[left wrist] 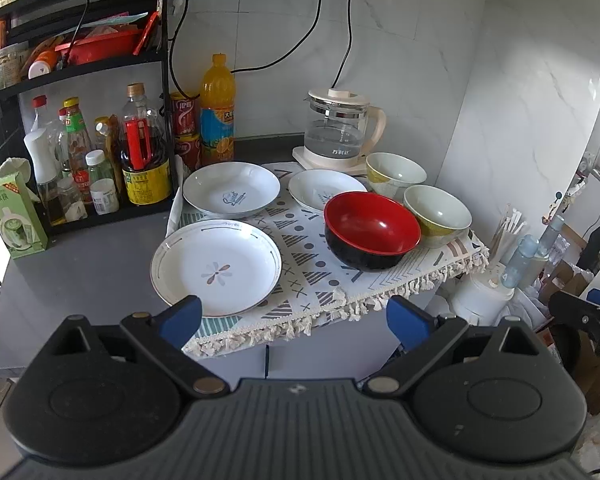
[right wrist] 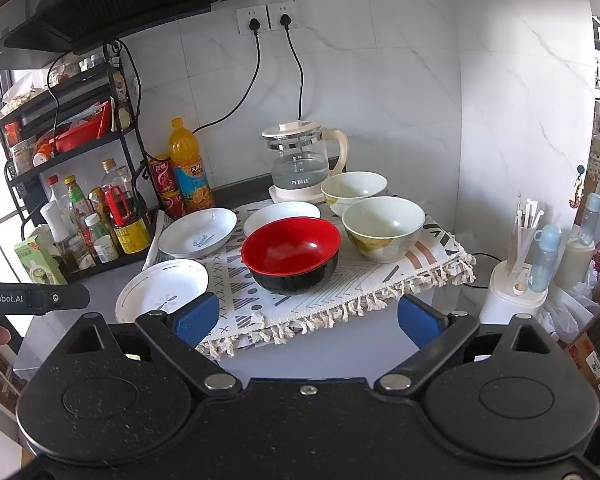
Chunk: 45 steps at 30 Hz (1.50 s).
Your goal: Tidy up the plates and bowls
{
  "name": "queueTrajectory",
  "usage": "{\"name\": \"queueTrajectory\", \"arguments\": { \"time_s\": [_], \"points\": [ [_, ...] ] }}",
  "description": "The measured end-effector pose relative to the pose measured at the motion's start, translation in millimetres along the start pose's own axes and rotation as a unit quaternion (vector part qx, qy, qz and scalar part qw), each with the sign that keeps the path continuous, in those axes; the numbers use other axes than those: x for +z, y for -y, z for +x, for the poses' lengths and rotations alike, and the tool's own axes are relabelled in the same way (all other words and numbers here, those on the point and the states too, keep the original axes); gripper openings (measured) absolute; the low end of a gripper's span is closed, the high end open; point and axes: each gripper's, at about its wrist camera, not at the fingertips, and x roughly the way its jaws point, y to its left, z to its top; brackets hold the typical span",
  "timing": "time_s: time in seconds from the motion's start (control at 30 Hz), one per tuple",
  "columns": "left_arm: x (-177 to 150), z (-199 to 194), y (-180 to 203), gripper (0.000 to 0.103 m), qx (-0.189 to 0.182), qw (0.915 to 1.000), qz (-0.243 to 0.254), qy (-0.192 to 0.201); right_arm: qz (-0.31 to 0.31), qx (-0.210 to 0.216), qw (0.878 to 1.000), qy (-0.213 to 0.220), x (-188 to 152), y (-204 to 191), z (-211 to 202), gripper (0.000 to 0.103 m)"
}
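Sitting beyond both empty, wide-open tongs (right wrist: 306, 318), the red bowl (right wrist: 291, 254).

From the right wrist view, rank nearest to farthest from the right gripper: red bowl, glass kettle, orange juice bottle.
From the right gripper:
1. Red bowl, just ahead on the cloth.
2. Glass kettle, behind the bowls.
3. Orange juice bottle, back left; close to the kettle's depth.

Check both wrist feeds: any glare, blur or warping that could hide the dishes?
Left wrist: sharp, fisheye bends the wall; a small highlight sits inside the red bowl. Right wrist: sharp too, window glare whitens the left edge, clear of the flower plate; bright wall, dishes readable.
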Motion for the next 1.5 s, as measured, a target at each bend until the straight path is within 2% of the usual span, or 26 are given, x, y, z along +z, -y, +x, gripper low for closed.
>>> {"name": "queueTrajectory", "arguments": {
  "time_s": [0.43,0.57,0.8,0.97,1.13,1.5],
  "points": [
    [1.5,2.7,3.5,0.097,-0.005,1.0,-0.003,-0.003,-0.003,0.002,1.0,-0.005,1.7,9.0,3.9,0.093],
    [1.5,2.6,6.2,0.098,-0.006,1.0,0.004,0.003,-0.016,0.0,1.0,0.005,2.6,3.9,4.1,0.103],
    [1.9,6.3,9.5,0.098,-0.007,0.9999,0.006,0.008,-0.019,0.009,1.0,0.001,4.9,3.3,9.4,0.103],
    [3.8,11.8,6.9,0.098,-0.002,1.0,-0.009,-0.001,-0.011,0.011,1.0,-0.002,5.6,7.4,12.3,0.103],
    [10.4,21.6,8.4,0.098,0.013,0.9998,-0.014,-0.003,-0.004,0.006,1.0,-0.013,10.1,15.1,19.7,0.103],
    [29.5,66.7,25.4,0.098,0.006,0.9997,-0.018,-0.018,0.011,-0.003,1.0,-0.029,26.9,44.7,53.3,0.103]
  ]
}}
